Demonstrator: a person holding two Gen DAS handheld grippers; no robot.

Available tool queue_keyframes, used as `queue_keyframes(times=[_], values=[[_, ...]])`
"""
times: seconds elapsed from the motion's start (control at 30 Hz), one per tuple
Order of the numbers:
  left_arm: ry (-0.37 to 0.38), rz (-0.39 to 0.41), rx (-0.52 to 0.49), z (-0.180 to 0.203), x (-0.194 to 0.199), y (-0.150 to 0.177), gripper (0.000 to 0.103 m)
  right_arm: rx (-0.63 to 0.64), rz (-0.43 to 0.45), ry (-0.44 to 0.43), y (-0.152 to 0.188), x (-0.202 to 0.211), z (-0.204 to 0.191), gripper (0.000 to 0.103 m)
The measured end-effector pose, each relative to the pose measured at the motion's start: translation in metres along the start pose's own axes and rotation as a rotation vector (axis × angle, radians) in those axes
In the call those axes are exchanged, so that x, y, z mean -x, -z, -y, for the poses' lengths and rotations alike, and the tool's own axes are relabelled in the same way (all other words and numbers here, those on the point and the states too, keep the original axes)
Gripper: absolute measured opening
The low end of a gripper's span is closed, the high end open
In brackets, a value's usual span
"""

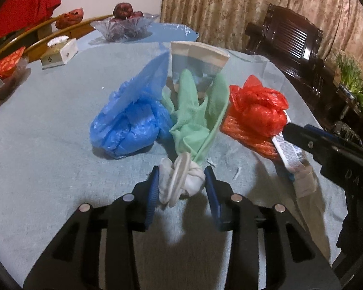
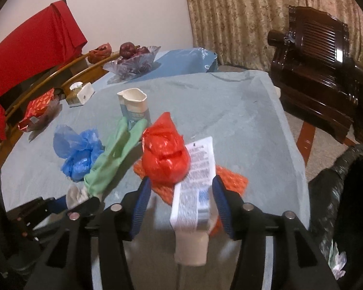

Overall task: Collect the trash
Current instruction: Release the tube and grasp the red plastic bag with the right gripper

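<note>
Left wrist view, read from nine o'clock round to three: a red patterned packet (image 1: 6,66) lies at the table's far-left edge, a small tissue box (image 1: 58,52) at about ten o'clock, and a glass bowl of dark fruit (image 1: 124,25) toward eleven. On the pale blue tablecloth (image 1: 48,130) the trash sits in a row: a crumpled blue plastic bag (image 1: 130,118), a green bag (image 1: 196,113) leaning against a dented paper cup (image 1: 198,60) at twelve o'clock, then a red plastic bag (image 1: 257,110) on top of an orange mesh piece (image 1: 249,135) toward two o'clock. At six o'clock the left gripper (image 1: 181,181) has a white crumpled wad with a ring (image 1: 179,181) between its blue pads; the left pad touches it, the right pad shows a narrow gap, so I cannot tell whether it is clamped. At three o'clock the right gripper's black finger overlaps a white printed tube (image 1: 294,157). Right wrist view: the right gripper (image 2: 181,203) stands with jaws apart; the tube (image 2: 196,188) lies between them against the right-hand pad, clear of the left one, and looks blurred. A black trash bag (image 2: 338,188) sits off the table at four o'clock.
</note>
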State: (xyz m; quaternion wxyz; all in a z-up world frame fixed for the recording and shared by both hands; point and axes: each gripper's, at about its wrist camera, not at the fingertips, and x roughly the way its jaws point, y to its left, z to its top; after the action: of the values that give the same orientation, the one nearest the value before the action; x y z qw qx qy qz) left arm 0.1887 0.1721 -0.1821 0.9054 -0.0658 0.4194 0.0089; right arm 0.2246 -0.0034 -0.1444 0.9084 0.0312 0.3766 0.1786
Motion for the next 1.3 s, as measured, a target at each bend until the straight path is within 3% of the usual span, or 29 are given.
queue_keyframes(times=[0.23, 0.27, 0.3, 0.43, 0.8, 1.3], values=[[0.001, -0.002, -0.001, 0.001, -0.006, -0.001, 0.035, 0.027, -0.023, -0.032, -0.01, -0.019, -0.01, 0.055], [0.001, -0.001, 0.001, 0.001, -0.006, -0.002, 0.035, 0.03, -0.03, -0.038, -0.011, -0.022, -0.011, 0.052], [0.001, 0.0, 0.003, 0.001, -0.006, -0.002, 0.034, 0.035, -0.033, -0.042, -0.011, -0.023, -0.011, 0.043], [0.003, 0.017, 0.013, 0.002, -0.002, -0.004, 0.031, 0.05, -0.04, -0.059, -0.008, -0.022, -0.014, 0.036], [0.043, 0.105, 0.022, 0.016, 0.033, -0.017, 0.028, 0.01, 0.061, -0.085, -0.014, 0.03, 0.0, 0.035], [0.167, 0.193, -0.029, 0.064, 0.096, -0.014, 0.028, -0.024, 0.131, -0.034, 0.002, 0.102, 0.035, 0.035]])
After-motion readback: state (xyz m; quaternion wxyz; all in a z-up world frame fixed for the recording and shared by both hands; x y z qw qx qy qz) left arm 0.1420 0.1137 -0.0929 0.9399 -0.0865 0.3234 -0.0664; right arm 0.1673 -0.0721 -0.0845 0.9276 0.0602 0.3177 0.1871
